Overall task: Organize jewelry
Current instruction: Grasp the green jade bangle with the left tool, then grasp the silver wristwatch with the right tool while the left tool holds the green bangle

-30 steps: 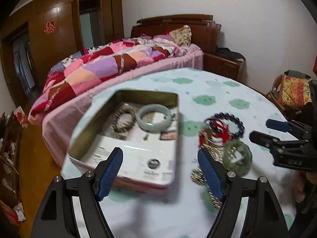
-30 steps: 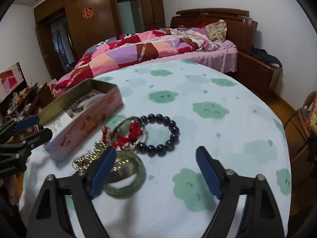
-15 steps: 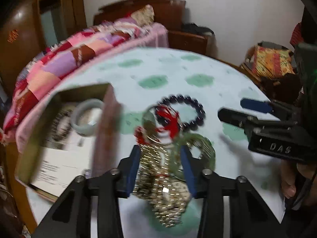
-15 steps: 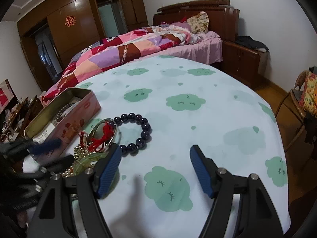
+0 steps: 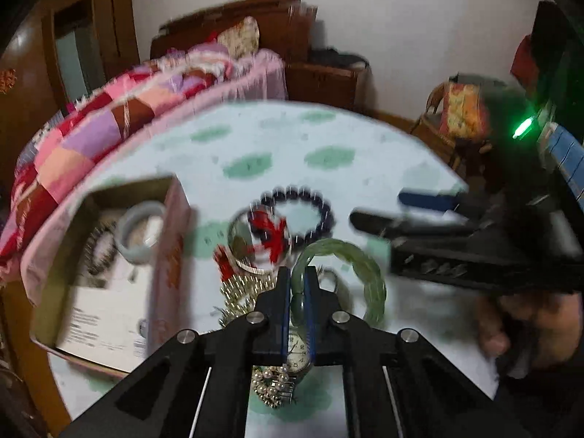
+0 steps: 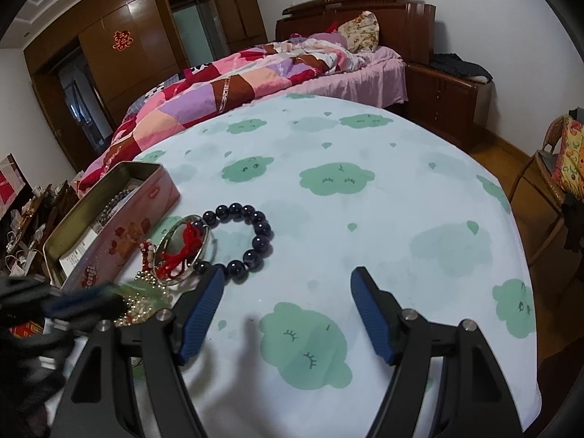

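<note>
My left gripper [image 5: 296, 284] is shut on the near-left rim of the green twisted bangle [image 5: 343, 255], over a pile of gold chain [image 5: 241, 292], a watch [image 5: 297, 354] and a pearl piece [image 5: 272, 388]. A clear bangle with red thread [image 5: 261, 237] and a dark bead bracelet [image 5: 310, 211] lie beyond. The open pink tin [image 5: 164, 255] at left holds a pale jade bangle [image 5: 140, 230] and a bead bracelet [image 5: 100, 252]. My right gripper [image 6: 286, 308] is open and empty above the cloth, right of the dark bead bracelet [image 6: 252, 237] and the clear bangle [image 6: 182, 250].
The round table [image 6: 383, 200] has a pale cloth with green cloud prints. A bed with a patchwork quilt [image 6: 237, 84] stands just behind it. A wicker chair [image 6: 558, 168] is at the right. The tin [image 6: 120, 226] sits at the table's left edge.
My left gripper swung right from the tin to the jewelry pile and closed on the green bangle. My right gripper drew back to the right, still open.
</note>
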`<action>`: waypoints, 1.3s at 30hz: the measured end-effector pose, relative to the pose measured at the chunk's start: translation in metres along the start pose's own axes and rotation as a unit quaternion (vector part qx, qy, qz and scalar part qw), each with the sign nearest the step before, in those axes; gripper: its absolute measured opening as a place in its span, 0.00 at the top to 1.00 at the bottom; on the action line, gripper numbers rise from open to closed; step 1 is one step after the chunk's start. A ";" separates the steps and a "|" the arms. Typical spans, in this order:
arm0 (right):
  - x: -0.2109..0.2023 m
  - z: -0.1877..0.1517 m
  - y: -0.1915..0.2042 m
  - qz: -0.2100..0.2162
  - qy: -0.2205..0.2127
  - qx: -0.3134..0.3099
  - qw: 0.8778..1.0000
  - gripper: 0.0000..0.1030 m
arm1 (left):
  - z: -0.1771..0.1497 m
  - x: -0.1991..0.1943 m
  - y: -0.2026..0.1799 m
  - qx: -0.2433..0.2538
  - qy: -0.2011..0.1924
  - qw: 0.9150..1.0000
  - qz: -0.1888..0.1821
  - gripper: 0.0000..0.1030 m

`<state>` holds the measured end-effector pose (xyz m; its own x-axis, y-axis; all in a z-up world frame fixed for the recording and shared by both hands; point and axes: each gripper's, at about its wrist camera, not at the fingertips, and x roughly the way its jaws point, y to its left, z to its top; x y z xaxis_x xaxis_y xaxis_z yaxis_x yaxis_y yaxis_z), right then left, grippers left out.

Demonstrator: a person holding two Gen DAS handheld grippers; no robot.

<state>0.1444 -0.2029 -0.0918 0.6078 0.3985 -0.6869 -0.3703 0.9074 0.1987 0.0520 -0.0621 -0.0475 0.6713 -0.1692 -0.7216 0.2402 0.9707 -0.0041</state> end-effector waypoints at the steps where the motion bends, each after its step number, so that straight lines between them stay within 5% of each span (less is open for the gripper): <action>1: 0.000 0.000 0.000 0.001 0.000 0.001 1.000 0.28 | 0.002 -0.009 0.000 -0.002 -0.011 1.000 -0.002 0.95; 8: -0.004 -0.002 0.007 0.011 -0.008 -0.014 1.000 0.28 | 0.006 -0.049 0.021 -0.023 -0.065 0.997 0.042 0.95; 11: -0.012 -0.008 0.025 0.016 -0.024 -0.056 0.998 0.28 | -0.001 -0.050 0.036 -0.042 -0.061 0.996 0.052 0.95; 15: -0.013 -0.016 0.054 0.046 -0.006 -0.096 0.994 0.28 | -0.015 -0.045 0.051 -0.065 -0.051 0.995 0.058 0.95; 24: -0.004 -0.033 0.083 0.040 0.033 -0.163 0.985 0.28 | -0.029 -0.042 0.061 -0.081 -0.047 0.994 0.047 0.95; 32: -0.004 -0.039 0.090 0.046 0.039 -0.187 0.980 0.76 | -0.035 -0.049 0.065 -0.089 -0.053 0.994 0.045 0.94; 39: -0.018 -0.033 0.082 0.054 0.019 -0.159 0.986 0.80 | -0.037 -0.057 0.071 -0.096 -0.062 0.992 0.047 0.94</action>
<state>0.0798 -0.1401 -0.0859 0.5280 0.4800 -0.7006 -0.6365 0.7698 0.0477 0.0047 0.0228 -0.0318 0.7687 -0.0841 -0.6340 0.0425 0.9958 -0.0806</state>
